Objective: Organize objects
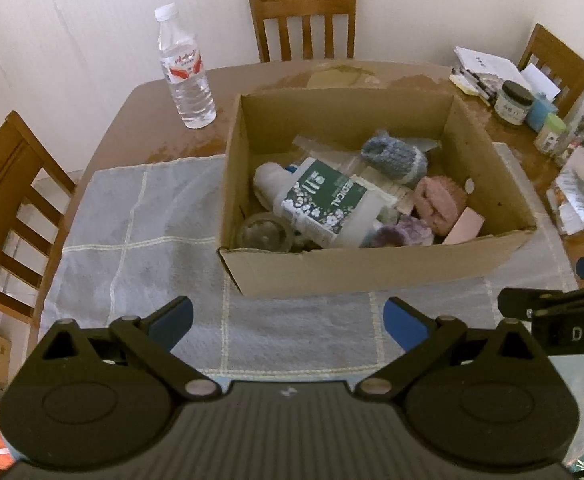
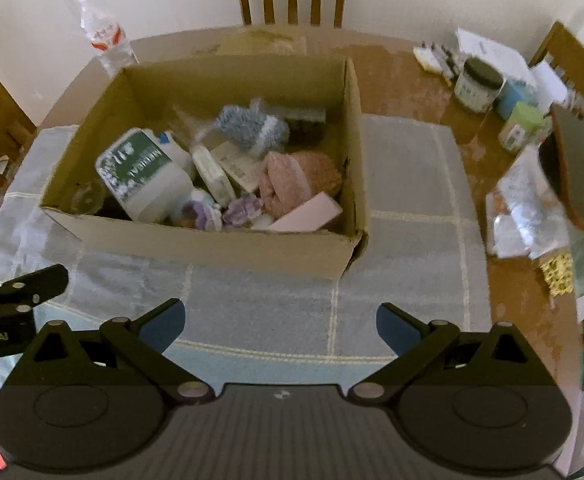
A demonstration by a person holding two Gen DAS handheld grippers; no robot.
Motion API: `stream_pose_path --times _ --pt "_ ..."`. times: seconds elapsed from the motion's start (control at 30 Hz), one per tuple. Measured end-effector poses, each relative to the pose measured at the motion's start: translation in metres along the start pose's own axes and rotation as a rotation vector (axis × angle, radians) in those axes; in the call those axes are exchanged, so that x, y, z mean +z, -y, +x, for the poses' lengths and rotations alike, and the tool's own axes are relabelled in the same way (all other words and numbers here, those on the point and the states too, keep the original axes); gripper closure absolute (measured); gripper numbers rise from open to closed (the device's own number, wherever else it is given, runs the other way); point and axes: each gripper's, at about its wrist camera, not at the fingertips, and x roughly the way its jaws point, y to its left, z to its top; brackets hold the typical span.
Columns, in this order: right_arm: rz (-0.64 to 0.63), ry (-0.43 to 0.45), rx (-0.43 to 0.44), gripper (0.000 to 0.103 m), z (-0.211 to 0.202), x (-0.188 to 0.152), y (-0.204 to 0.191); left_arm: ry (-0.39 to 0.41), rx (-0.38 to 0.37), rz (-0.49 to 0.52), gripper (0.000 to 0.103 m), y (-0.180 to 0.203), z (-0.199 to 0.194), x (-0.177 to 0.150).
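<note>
The left tongs (image 1: 288, 320) are spread wide and hold nothing. The right tongs (image 2: 280, 322) are spread wide too, and empty. Both have black arms with flat blue pads, and both hang over a soft gray cloth (image 1: 140, 216) with pale lines on it. The cloth lies on a brown wooden tabletop (image 1: 144, 120). Just ahead, a brown cardboard box (image 1: 371, 272) sits on the cloth with its top open. Inside lie a white plastic bottle (image 1: 323, 200) with a green label on its side, a fuzzy blue sock (image 1: 395, 158), a fluffy pink sock (image 1: 439, 200), a flat pink block (image 1: 465, 226) and something purple and fuzzy (image 1: 399, 234). A clear water bottle (image 1: 186, 68) stands upright on the bare wood, left of the box. A round jar (image 1: 513, 102) with a dark lid stands far right, among papers.
</note>
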Motion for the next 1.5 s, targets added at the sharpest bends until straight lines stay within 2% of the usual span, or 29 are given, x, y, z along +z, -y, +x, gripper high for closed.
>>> stream_pose_path --times 0.2,0.4,1.5 --pt "0.0 0.048 0.01 0.0 -0.022 0.011 -0.001 -0.003 -0.043 -0.025 0.002 -0.001 -0.014 0.008" --pt "0.008 0.079 0.005 0.0 -0.032 0.017 -0.002 0.018 -0.036 -0.032 0.002 -0.001 -0.024 0.013" --pt "0.018 0.069 0.005 0.0 -0.032 0.018 -0.004 0.0 -0.022 -0.039 0.002 -0.003 -0.021 0.018"
